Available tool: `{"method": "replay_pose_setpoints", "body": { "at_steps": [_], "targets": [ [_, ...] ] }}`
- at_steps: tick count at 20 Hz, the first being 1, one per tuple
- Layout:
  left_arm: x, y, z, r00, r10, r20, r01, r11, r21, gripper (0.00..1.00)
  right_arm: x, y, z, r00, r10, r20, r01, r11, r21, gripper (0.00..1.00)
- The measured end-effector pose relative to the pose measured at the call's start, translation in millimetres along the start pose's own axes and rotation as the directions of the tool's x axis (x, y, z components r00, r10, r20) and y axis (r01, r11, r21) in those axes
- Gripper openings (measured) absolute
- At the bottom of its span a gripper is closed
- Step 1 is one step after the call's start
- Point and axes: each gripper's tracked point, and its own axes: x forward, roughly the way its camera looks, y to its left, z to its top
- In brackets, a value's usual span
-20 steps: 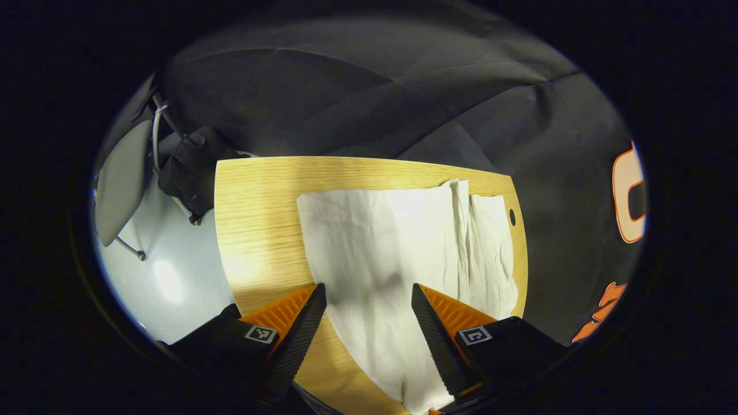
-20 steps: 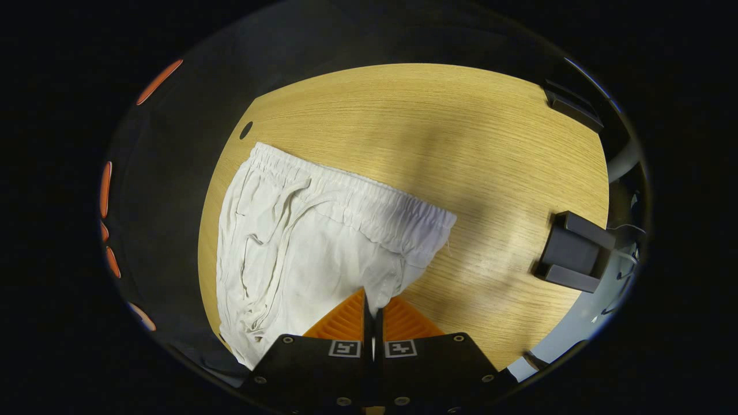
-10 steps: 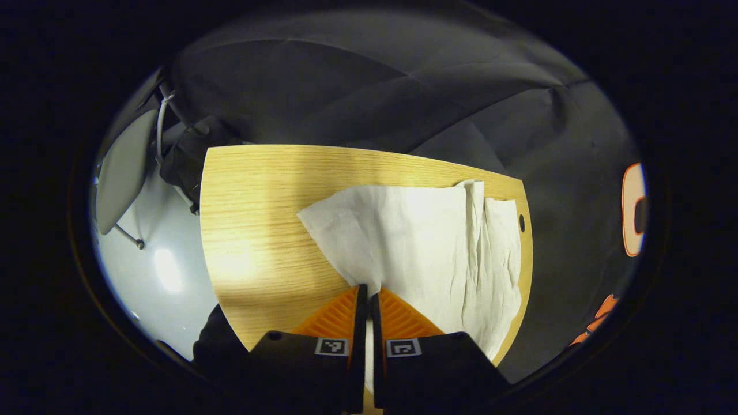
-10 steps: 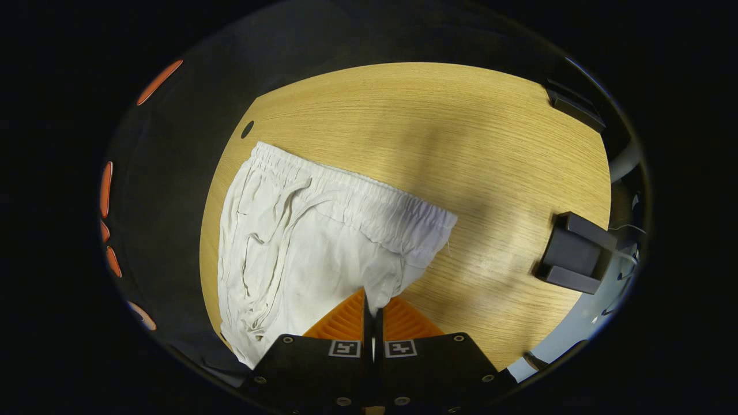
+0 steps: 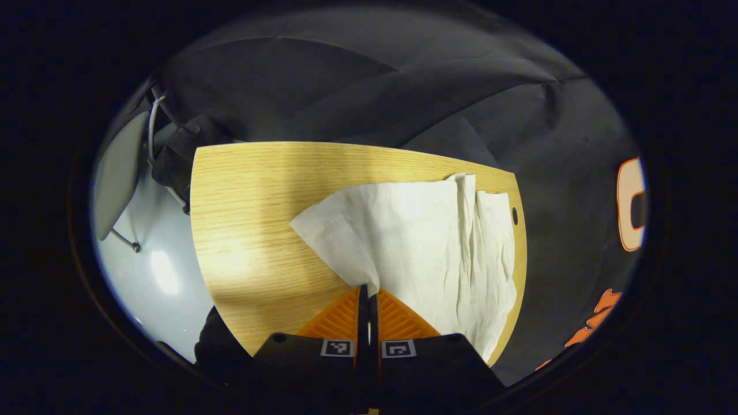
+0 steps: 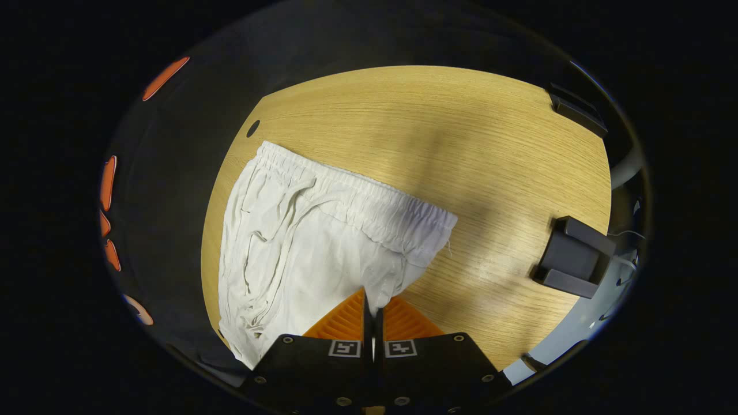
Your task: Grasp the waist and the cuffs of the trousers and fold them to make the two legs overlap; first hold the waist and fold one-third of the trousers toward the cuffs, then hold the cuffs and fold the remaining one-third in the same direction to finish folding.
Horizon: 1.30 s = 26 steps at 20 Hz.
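Note:
White trousers (image 5: 438, 242) lie on a wooden table (image 5: 253, 202). In the left gripper view the leg and cuff end spreads out ahead, and my left gripper (image 5: 366, 291) is shut on the cloth's near edge, which rises to its tips in a pinched peak. In the right gripper view the trousers (image 6: 300, 242) show their gathered elastic waistband (image 6: 357, 199) and a drawstring (image 6: 277, 213). My right gripper (image 6: 372, 300) is shut on the cloth just below the waistband's right corner. The fabric between the two grips is hidden.
A dark boxy device (image 6: 573, 256) stands at the table's right edge in the right gripper view, with another dark block (image 6: 576, 112) at the far corner. A small hole (image 6: 252, 128) marks the table near the waistband. A grey chair (image 5: 118, 173) stands on the pale floor left of the table.
My left gripper went from open astride the trouser leg to shut on its edge, pulling the cloth into a peak. The right gripper stayed shut and hardly moved.

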Motion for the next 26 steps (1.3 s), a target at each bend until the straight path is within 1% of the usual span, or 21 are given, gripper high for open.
{"method": "replay_pose_setpoints", "body": {
  "at_steps": [3, 6, 9, 11, 14, 20, 22, 24, 26],
  "targets": [
    [-16, -18, 3, 1.0, -0.031, 0.005, 0.031, 1.0, 0.006, 0.04, -11, 2, 3, 1.0, 0.015, 0.0, -0.015, 1.0, 0.008, 0.01],
    [-34, -39, 6, 0.997, -0.077, 0.019, 0.077, 0.997, 0.021, 0.04, -24, 11, 5, 0.999, 0.033, -0.001, -0.033, 0.999, -0.014, 0.01],
    [-52, -69, 4, 0.989, -0.141, 0.04, 0.14, 0.989, 0.045, 0.04, -45, 28, 9, 0.997, 0.08, -0.021, -0.081, 0.996, -0.029, 0.01],
    [-65, -85, 1, 0.982, -0.183, 0.049, 0.181, 0.983, 0.043, 0.04, -55, 41, 14, 0.993, 0.115, -0.032, -0.116, 0.993, -0.034, 0.01],
    [-90, -104, -5, 0.972, -0.226, 0.06, 0.224, 0.974, 0.041, 0.04, -69, 55, 25, 0.985, 0.163, -0.052, -0.165, 0.986, -0.038, 0.01],
    [-134, -115, -4, 0.959, -0.26, 0.114, 0.26, 0.965, 0.023, 0.04, -90, 66, 38, 0.975, 0.211, -0.067, -0.213, 0.976, -0.035, 0.01],
    [-133, -123, 2, 0.961, -0.248, 0.118, 0.246, 0.969, 0.032, 0.04, -92, 73, 41, 0.975, 0.211, -0.067, -0.214, 0.976, -0.036, 0.01],
    [-125, -135, 7, 0.969, -0.221, 0.11, 0.218, 0.975, 0.037, 0.04, -94, 86, 43, 0.975, 0.212, -0.073, -0.214, 0.977, -0.021, 0.01],
    [-109, -156, 12, 0.972, -0.214, 0.094, 0.21, 0.976, 0.053, 0.04, -91, 102, 49, 0.975, 0.208, -0.078, -0.211, 0.977, -0.031, 0.01]
  ]
}}
